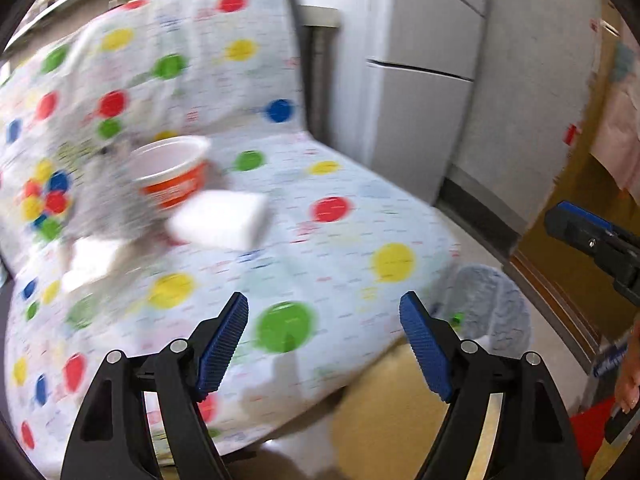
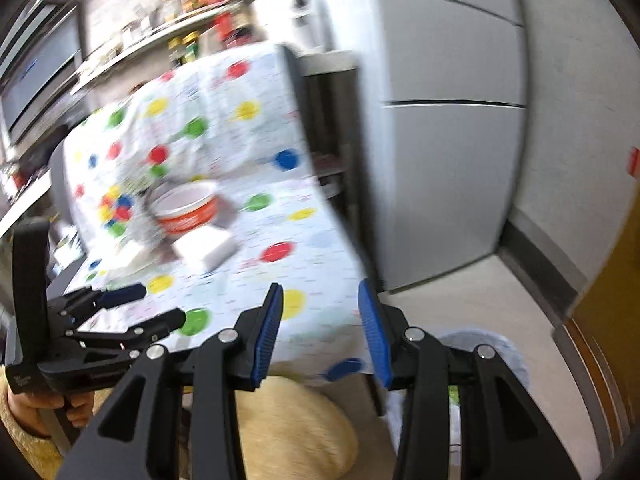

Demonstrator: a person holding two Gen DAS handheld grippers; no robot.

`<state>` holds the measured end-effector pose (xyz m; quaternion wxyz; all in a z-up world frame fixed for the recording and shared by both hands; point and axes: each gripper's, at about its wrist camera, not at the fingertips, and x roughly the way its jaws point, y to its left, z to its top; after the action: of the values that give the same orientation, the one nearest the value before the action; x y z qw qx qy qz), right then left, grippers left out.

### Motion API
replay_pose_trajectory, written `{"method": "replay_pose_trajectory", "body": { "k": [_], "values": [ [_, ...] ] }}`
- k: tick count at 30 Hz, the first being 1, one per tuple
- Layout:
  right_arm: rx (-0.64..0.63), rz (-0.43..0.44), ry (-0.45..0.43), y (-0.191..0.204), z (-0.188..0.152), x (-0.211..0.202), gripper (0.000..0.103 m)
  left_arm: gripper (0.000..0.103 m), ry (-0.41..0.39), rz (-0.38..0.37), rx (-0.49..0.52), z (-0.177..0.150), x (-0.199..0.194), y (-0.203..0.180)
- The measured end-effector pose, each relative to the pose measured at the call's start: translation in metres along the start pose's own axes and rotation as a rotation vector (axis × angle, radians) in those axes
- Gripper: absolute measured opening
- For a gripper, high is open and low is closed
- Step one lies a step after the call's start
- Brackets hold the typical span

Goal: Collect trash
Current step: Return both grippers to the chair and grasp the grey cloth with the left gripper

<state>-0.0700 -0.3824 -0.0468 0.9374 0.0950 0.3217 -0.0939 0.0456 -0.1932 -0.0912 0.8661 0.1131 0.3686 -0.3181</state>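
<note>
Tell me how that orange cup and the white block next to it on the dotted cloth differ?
The orange cup is round, open-topped and white inside; the white block is a plain rectangular slab. The cup stands taller and tilted; the block lies flat and low, in front of it. Both rest on the dotted cloth, close together, neither held by a tool.

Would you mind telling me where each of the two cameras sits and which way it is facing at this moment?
Left wrist: rides the left gripper, angled down at a seat under a white cover with coloured dots; its empty open fingers show, with the right gripper at the right edge.
Right wrist: rides the right gripper, facing the same cover; its empty, parted fingers show, with the left gripper and the hand holding it at lower left.
Shared: the orange-and-white plastic tub, the white rectangular block and the grey fridge.
</note>
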Motion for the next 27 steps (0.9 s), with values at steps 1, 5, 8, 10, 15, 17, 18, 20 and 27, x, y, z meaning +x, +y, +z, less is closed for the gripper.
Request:
{"method": "replay_pose_trajectory", "body": {
  "k": [1, 5, 8, 10, 15, 17, 18, 20, 27],
  "values": [
    [-0.015, 0.013, 0.006, 0.010, 0.002, 0.004, 0.041, 0.078, -0.002, 0.015, -0.018, -0.002, -0.004, 0.012],
    [-0.087, 0.082, 0.035, 0.053, 0.013, 0.023, 0.044, 0.078, -0.011, 0.086, -0.079, -0.008, -0.021, 0.054],
    [-0.135, 0.111, 0.045, 0.078, 0.020, 0.033, 0.044, 0.078, -0.007, 0.164, -0.123, -0.008, -0.032, 0.087],
    [-0.153, 0.124, 0.051, 0.088, 0.025, 0.040, 0.044, 0.078, -0.007, 0.209, -0.149, -0.008, -0.038, 0.106],
    [-0.192, 0.163, 0.084, 0.113, 0.039, 0.068, 0.047, 0.078, -0.026, 0.256, -0.196, -0.004, -0.051, 0.147],
    [-0.219, 0.173, 0.084, 0.123, 0.046, 0.079, 0.051, 0.078, -0.031, 0.273, -0.202, 0.002, -0.051, 0.161],
    [-0.230, 0.181, 0.085, 0.128, 0.050, 0.085, 0.051, 0.078, -0.035, 0.278, -0.202, 0.004, -0.050, 0.166],
    [-0.243, 0.190, 0.092, 0.137, 0.056, 0.097, 0.051, 0.078, -0.040, 0.282, -0.195, 0.011, -0.046, 0.178],
    [-0.255, 0.226, 0.109, 0.159, 0.070, 0.136, 0.051, 0.078, -0.031, 0.236, -0.165, 0.039, -0.007, 0.210]
  ]
}}
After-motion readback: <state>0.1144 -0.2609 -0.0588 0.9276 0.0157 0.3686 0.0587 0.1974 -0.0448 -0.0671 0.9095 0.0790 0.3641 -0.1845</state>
